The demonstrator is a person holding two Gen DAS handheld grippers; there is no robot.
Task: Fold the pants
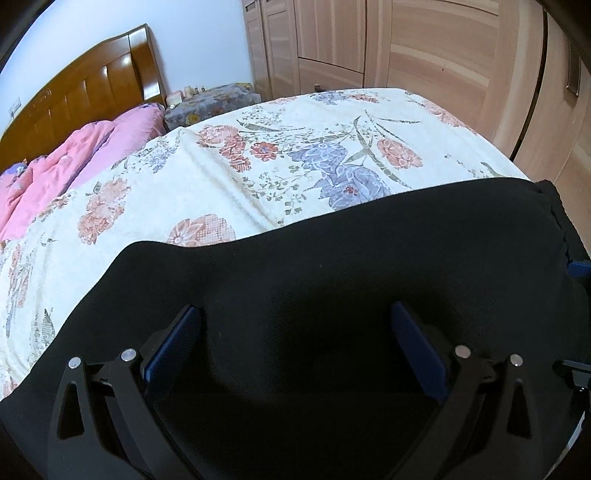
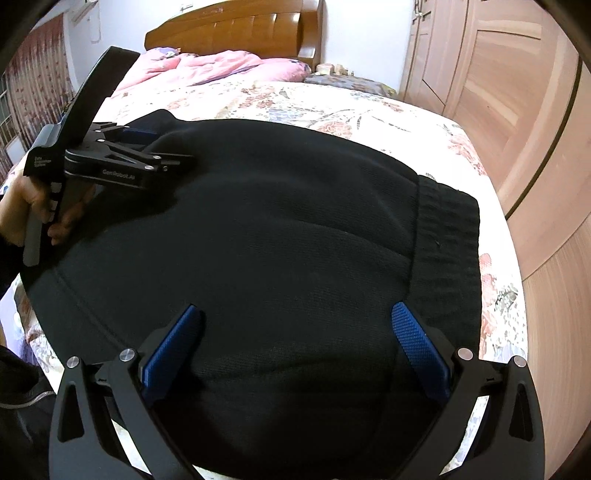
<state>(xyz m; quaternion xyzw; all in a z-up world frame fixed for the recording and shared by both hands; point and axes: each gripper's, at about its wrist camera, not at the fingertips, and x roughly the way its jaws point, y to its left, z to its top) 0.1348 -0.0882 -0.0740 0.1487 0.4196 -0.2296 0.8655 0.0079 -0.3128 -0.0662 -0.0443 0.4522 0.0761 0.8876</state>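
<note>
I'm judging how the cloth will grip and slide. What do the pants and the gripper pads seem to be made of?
Pants: black knit, probably a thick cotton or fleece blend, matte; a fine ribbed weave shows, with a coarser ribbed waistband. Pads: blue, likely rubber or textured plastic; a diamond-knurled surface shows.

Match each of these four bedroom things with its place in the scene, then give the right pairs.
Things:
1. black knitted pants
2. crumpled pink quilt
3. brown wooden headboard
4. pale wooden wardrobe

Places:
A. against the wall at the bed's head
B. beside the bed
C. spread flat on the flowered bedsheet
D. heaped just below the headboard

Pairs: 1-C, 2-D, 3-A, 4-B
</note>
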